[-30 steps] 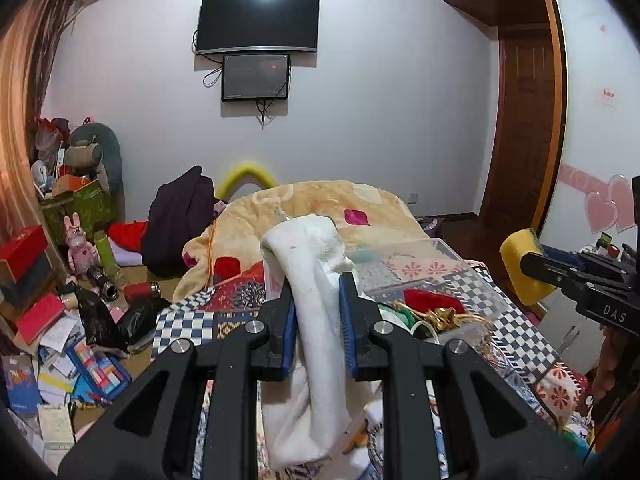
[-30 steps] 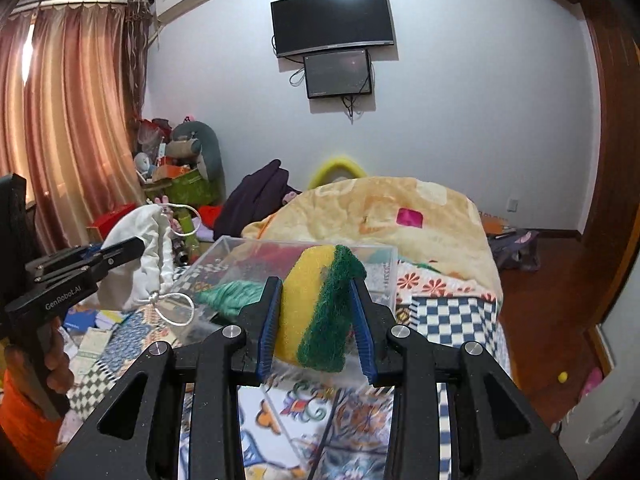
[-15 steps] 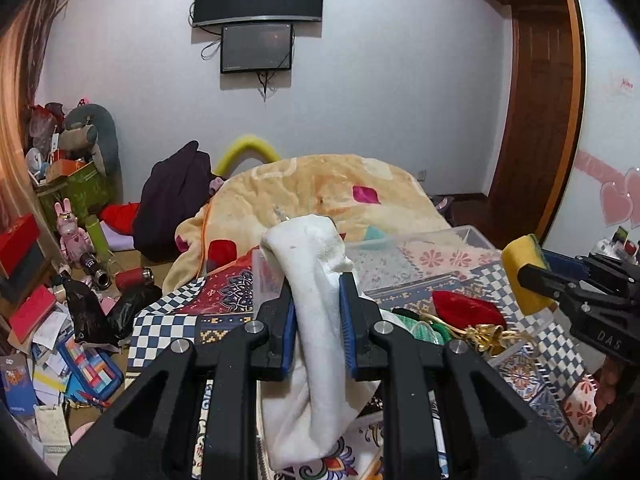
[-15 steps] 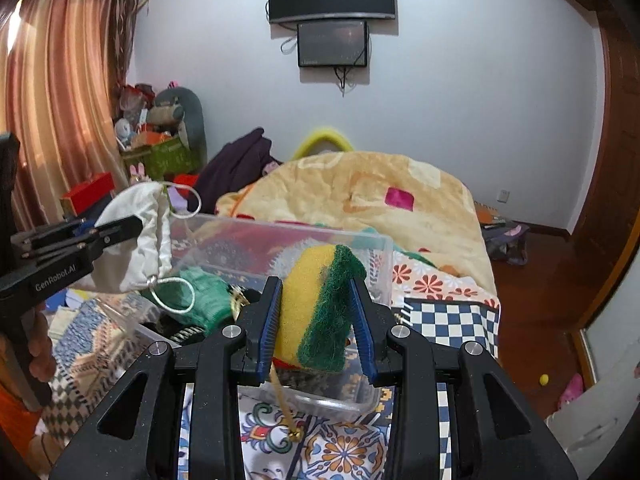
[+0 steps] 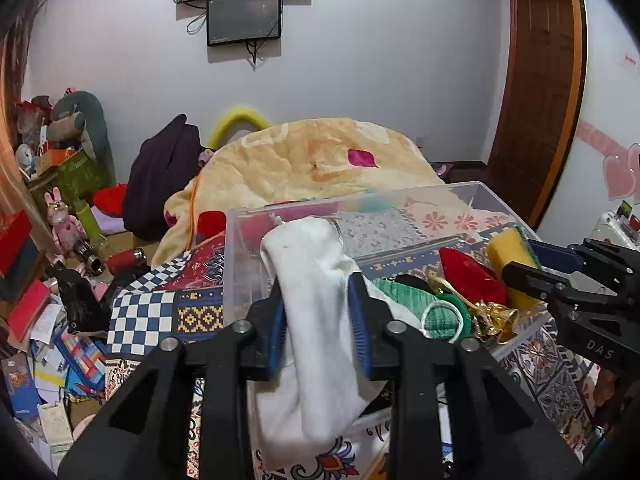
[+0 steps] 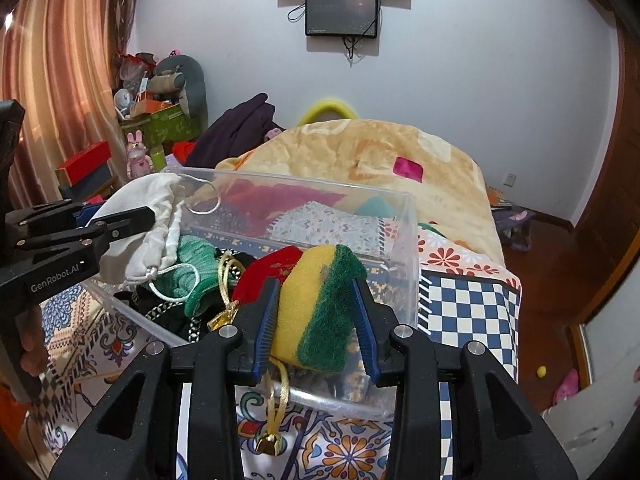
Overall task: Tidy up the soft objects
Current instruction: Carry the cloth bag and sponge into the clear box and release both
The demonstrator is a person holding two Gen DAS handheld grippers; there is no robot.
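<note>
My left gripper (image 5: 316,292) is shut on a white drawstring pouch (image 5: 316,320), held over the near left corner of a clear plastic bin (image 5: 360,200). The pouch also shows in the right wrist view (image 6: 148,224). My right gripper (image 6: 314,292) is shut on a yellow and green sponge (image 6: 316,308), held over the bin's near right part (image 6: 404,240). The sponge shows in the left wrist view (image 5: 508,256). Inside the bin lie a green knit item (image 6: 188,276), a red pouch (image 5: 472,276) and a gold cord with a bell (image 6: 270,444).
The bin stands on a patterned cloth (image 5: 160,312) with a checkered section. Behind it is a bed with a yellow blanket (image 5: 320,160). Clutter, boxes and toys fill the floor at left (image 5: 60,240). A wooden door (image 5: 540,100) is at right.
Both grippers have moved down and forward to the bin, each still holding its object. The bin now fills more of both views.
</note>
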